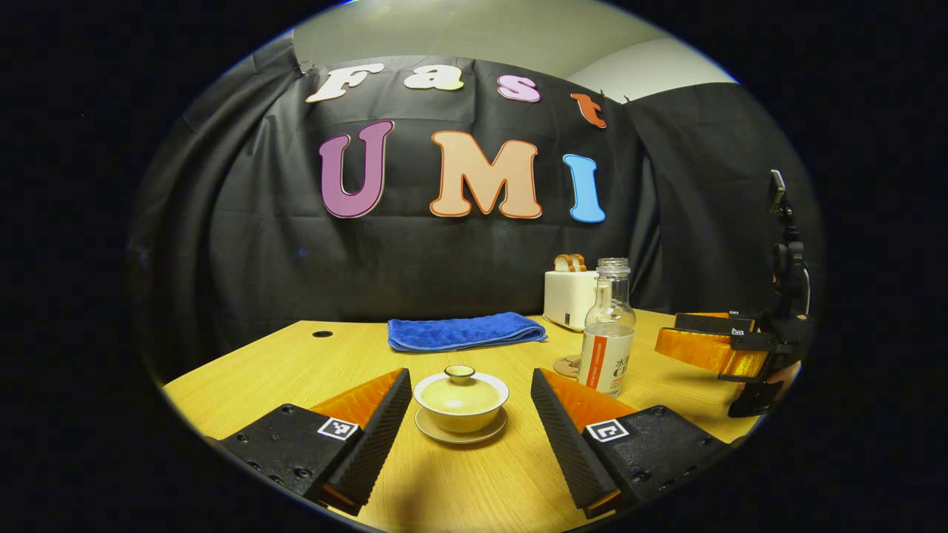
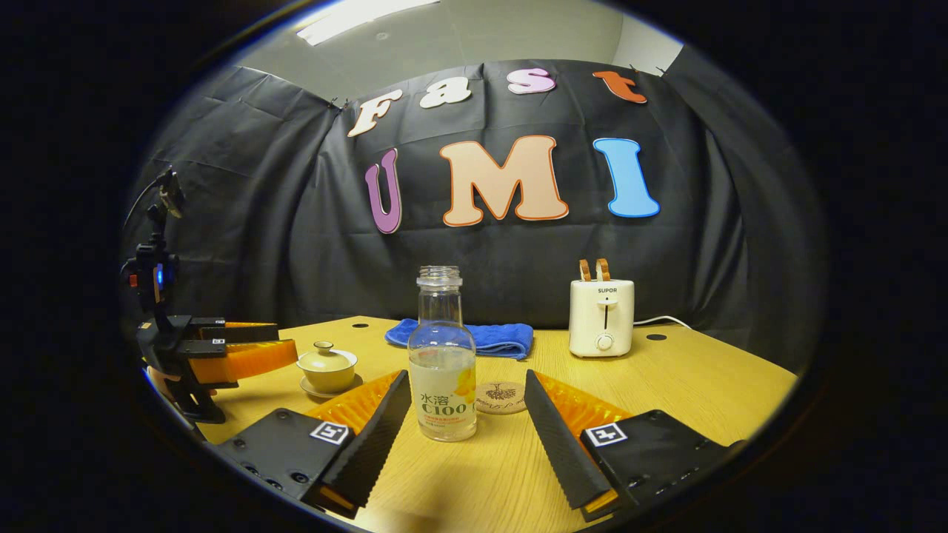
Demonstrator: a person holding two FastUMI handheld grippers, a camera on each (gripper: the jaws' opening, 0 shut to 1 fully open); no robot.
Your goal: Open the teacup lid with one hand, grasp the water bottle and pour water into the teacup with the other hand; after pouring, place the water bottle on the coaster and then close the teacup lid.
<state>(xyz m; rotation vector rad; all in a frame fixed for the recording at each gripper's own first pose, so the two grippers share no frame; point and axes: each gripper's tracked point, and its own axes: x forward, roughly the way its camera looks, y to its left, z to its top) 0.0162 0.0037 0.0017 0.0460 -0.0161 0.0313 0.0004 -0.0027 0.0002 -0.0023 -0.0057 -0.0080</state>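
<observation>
A lidded cream teacup [image 1: 461,400] on its saucer stands on the wooden table, just ahead of my open left gripper [image 1: 470,411], between the fingers' lines and untouched. Its lid with a small knob [image 1: 460,372] sits on the cup. An uncapped clear water bottle [image 2: 443,363], partly full, stands upright just ahead of my open right gripper [image 2: 468,414]. A round cork coaster [image 2: 501,397] lies right behind the bottle. In the left gripper view the bottle [image 1: 607,329] is right of the teacup, with the right gripper [image 1: 707,340] farther right. The teacup [image 2: 326,368] and the left gripper [image 2: 244,348] appear at the left of the right gripper view.
A folded blue towel [image 1: 463,331] lies toward the back of the table [image 1: 252,377]. A white toaster [image 2: 601,317] holding bread slices stands at the back right, its cord trailing right. Black cloth walls close the booth behind the table.
</observation>
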